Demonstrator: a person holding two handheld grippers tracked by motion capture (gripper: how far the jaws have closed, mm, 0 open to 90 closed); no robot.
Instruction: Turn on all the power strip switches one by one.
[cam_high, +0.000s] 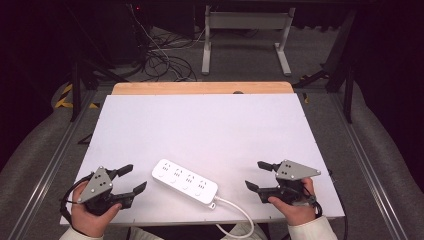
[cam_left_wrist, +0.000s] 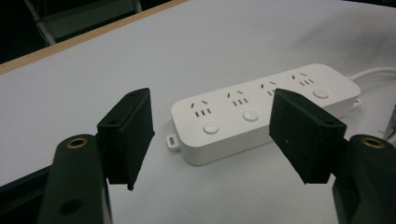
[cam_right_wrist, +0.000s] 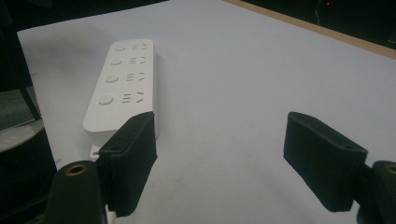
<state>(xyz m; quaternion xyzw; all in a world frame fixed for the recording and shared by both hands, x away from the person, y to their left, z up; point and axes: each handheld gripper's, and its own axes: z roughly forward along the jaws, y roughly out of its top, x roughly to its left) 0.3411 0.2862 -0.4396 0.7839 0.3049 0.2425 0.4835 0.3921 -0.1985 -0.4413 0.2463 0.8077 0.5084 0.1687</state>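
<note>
the white power strip (cam_high: 185, 183) lies near the table's (cam_high: 210, 125) near edge between both empty, spread grippers, its long axis running left-far to right-near, slightly closer to the left gripper (cam_high: 131, 181) than the right gripper (cam_high: 257, 175).

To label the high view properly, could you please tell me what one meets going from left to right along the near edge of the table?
Left hand-held gripper → power strip → its white cable → right hand-held gripper, all over the white table.
</note>
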